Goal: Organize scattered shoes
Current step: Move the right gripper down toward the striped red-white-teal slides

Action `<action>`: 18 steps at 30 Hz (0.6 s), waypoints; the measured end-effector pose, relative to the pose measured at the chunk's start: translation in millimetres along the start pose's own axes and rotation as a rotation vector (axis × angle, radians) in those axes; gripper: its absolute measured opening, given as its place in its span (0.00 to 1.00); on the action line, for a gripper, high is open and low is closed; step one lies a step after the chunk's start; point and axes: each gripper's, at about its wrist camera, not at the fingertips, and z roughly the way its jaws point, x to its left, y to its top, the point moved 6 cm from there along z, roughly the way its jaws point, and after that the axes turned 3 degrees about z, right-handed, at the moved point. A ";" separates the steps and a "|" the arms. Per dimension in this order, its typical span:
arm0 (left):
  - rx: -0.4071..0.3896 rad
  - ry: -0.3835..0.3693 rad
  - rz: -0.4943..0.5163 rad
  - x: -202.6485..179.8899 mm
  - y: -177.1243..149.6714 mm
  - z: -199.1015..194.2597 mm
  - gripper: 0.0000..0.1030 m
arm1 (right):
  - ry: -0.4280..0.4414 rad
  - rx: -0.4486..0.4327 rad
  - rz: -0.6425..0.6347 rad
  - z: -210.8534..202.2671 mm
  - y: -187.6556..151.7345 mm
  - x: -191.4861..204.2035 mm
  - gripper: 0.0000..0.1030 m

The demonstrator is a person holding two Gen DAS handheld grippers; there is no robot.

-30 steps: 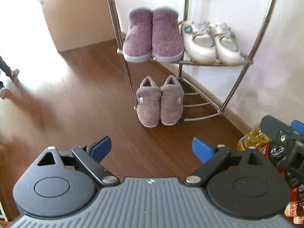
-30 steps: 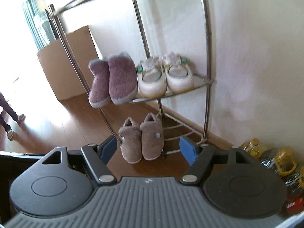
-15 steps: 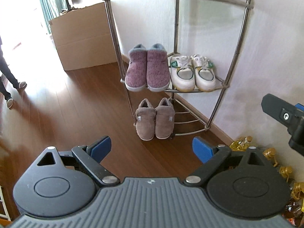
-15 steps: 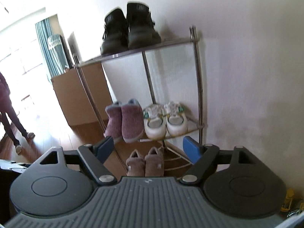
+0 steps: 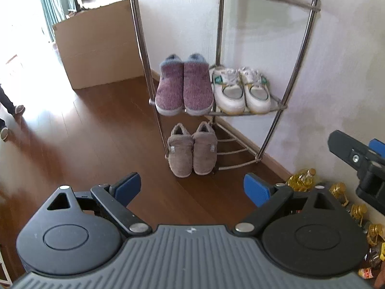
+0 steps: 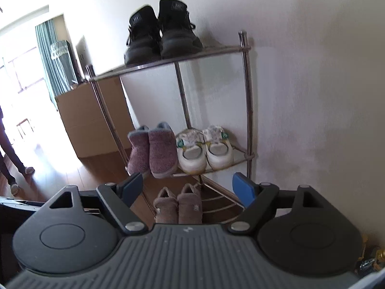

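Observation:
A metal corner shoe rack (image 5: 310, 31) (image 6: 245, 77) stands against the white wall. Black boots (image 6: 161, 29) sit on its top shelf. Purple slippers (image 5: 184, 84) (image 6: 154, 153) and white sneakers (image 5: 240, 91) (image 6: 204, 149) share the middle shelf. Brown slippers (image 5: 191, 150) (image 6: 176, 204) sit side by side at the bottom. My left gripper (image 5: 191, 189) is open and empty, well back from the rack. My right gripper (image 6: 187, 189) is open and empty too; it also shows at the right edge of the left wrist view (image 5: 361, 159).
A cardboard box (image 5: 96, 45) (image 6: 93, 120) stands left of the rack on the wooden floor (image 5: 84, 132). Oil bottles (image 5: 300, 180) crowd the floor at the right by the wall. A person's legs (image 6: 9, 154) are at the far left.
Both grippers have pulled back and tilted up from the rack. The rack looks smaller and its top shelf with the black boots has come into view.

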 end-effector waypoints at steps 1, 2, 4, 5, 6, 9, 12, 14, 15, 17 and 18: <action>0.010 -0.003 0.000 1.4 -2.9 4.8 0.92 | -0.008 0.015 -0.002 4.4 -4.8 -0.6 0.77; 0.044 -0.011 -0.002 6.5 -12.6 22.5 0.92 | -0.016 0.031 -0.003 9.1 -10.7 -1.5 0.77; 0.082 -0.012 0.006 14.0 -30.1 44.6 0.92 | -0.036 0.075 -0.008 21.1 -27.5 -4.2 0.77; 0.101 -0.013 0.010 17.8 -38.8 55.3 0.92 | -0.044 0.095 -0.011 26.6 -36.1 -5.8 0.77; 0.114 -0.009 0.016 20.4 -45.6 62.3 0.92 | -0.049 0.115 -0.015 31.3 -44.8 -7.8 0.77; 0.200 0.008 0.039 35.8 -92.0 105.8 0.92 | -0.060 0.216 -0.057 57.5 -99.1 -19.7 0.77; 0.291 0.008 0.060 44.7 -141.0 144.7 0.92 | -0.079 0.341 -0.104 86.2 -166.4 -34.6 0.77; 0.335 0.016 0.079 46.1 -165.8 163.9 0.91 | -0.093 0.439 -0.129 105.2 -215.7 -45.1 0.76; 0.365 0.027 0.095 46.0 -182.5 177.5 0.91 | -0.095 0.488 -0.142 113.6 -240.1 -49.0 0.75; 0.390 0.035 0.103 45.2 -201.4 191.0 0.91 | -0.071 0.577 -0.189 132.5 -288.8 -52.3 0.75; 0.406 0.032 0.093 44.2 -216.5 202.5 0.91 | -0.056 0.624 -0.217 143.1 -314.6 -53.7 0.75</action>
